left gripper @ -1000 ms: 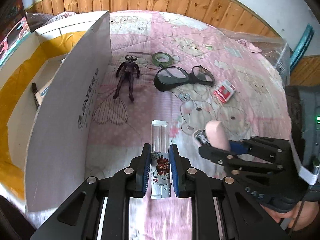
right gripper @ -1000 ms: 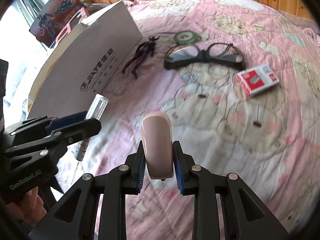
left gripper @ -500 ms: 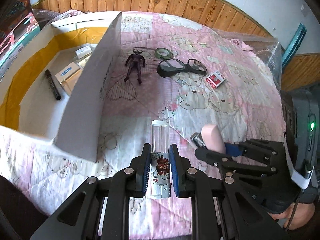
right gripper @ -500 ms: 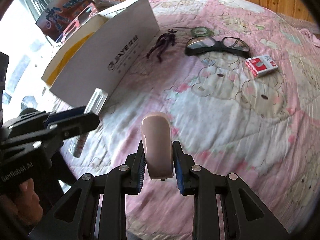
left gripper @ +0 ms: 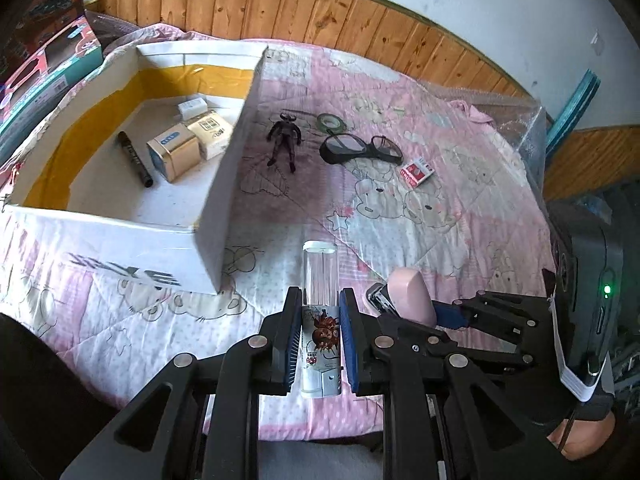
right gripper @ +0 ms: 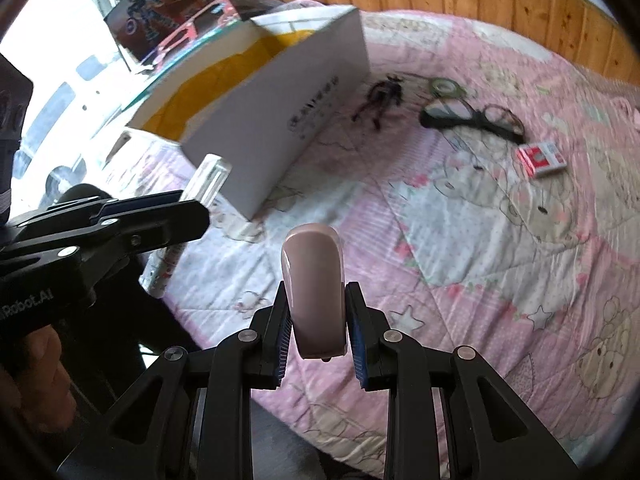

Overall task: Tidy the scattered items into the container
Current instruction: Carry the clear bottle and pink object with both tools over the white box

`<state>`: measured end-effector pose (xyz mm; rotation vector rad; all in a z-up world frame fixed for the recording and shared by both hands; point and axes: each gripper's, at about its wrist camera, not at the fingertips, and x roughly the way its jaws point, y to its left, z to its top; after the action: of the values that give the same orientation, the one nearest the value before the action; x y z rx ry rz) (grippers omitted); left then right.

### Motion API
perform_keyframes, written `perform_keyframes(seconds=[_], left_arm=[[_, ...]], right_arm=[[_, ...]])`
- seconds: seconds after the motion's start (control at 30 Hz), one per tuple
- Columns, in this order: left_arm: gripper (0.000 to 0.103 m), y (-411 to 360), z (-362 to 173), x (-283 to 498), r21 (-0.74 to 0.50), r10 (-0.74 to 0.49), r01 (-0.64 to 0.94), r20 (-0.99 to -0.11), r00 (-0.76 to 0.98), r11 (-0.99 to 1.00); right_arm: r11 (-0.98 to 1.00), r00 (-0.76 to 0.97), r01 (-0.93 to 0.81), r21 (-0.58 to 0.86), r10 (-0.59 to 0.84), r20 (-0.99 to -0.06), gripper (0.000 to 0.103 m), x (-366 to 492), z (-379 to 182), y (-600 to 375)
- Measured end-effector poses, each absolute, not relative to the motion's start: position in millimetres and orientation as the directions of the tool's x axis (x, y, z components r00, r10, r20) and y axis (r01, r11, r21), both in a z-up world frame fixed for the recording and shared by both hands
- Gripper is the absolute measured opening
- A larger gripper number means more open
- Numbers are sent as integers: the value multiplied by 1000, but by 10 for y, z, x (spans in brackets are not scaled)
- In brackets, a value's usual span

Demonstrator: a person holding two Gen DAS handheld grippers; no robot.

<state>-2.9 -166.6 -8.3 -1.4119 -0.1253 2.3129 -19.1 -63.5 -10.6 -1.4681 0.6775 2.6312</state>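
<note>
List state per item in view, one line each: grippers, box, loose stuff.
left gripper: shut on clear tube, lifted off the quilt
right gripper: shut on pink case, lifted off the quilt
cardboard box: open top; marker and small cartons inside
glasses: unfolded, on the quilt
toy figure: lying flat beside the box
tape roll: flat on the quilt
red packet: closed, on the quilt

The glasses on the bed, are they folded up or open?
Cannot tell for sure. The glasses lie on the pink quilt, outside the box, and their arms are hidden or blurred in both views.
</note>
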Motion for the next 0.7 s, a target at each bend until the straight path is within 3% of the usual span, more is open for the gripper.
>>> perform_keyframes(seconds=[0.7], left_arm=[[20, -2425, 581, -204, -332, 419, -255, -738, -530, -908]], right_arm=[[-954, -607, -105, 279, -161, -779, 27, -671, 802, -1008]])
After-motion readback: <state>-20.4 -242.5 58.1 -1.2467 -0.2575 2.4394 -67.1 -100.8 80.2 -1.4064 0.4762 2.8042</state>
